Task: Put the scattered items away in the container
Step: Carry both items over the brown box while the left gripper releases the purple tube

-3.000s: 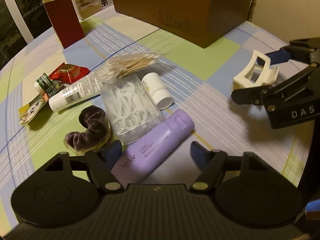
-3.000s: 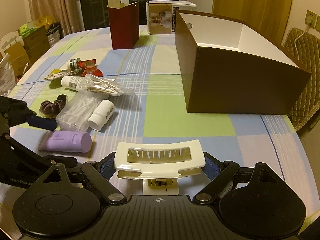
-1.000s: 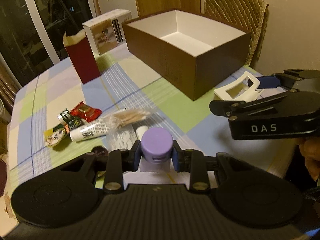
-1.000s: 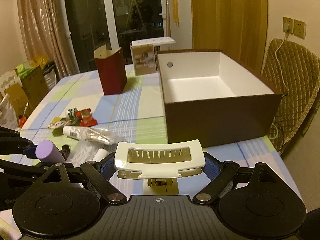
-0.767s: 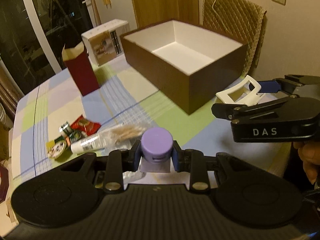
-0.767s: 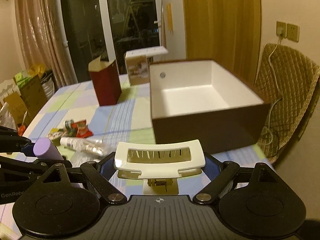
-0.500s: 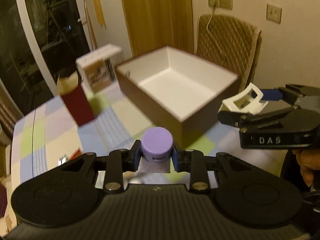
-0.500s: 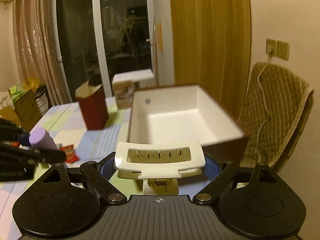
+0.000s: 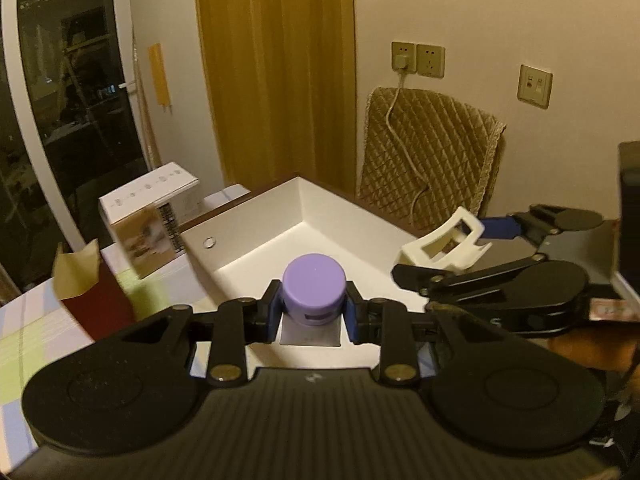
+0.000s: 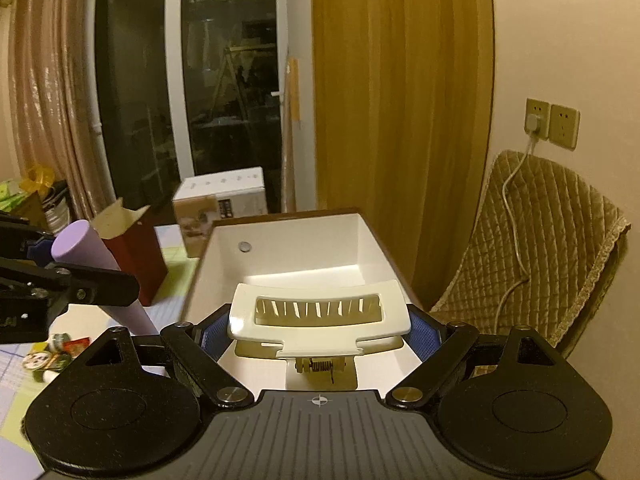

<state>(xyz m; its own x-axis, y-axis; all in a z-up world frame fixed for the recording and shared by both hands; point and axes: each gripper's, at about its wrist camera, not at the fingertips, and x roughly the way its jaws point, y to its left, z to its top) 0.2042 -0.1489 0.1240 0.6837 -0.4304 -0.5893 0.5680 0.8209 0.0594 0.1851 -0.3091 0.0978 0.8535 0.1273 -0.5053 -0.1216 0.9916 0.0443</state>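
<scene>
Dim room, checked desk [image 10: 12, 380]. L tool [image 9: 313, 307] grips purple bottle [image 9: 314, 289], R tool [image 10: 320, 330] clamps white clip [image 10: 319, 320]; I'd lower both into box [image 10: 304, 252] at 12 before releasing.

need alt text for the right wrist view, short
The right gripper holds a white hair claw clip above the open white-lined brown box. At left, the left gripper carries a purple bottle beside a red carton. A small pile of packets lies on the checked tablecloth.
</scene>
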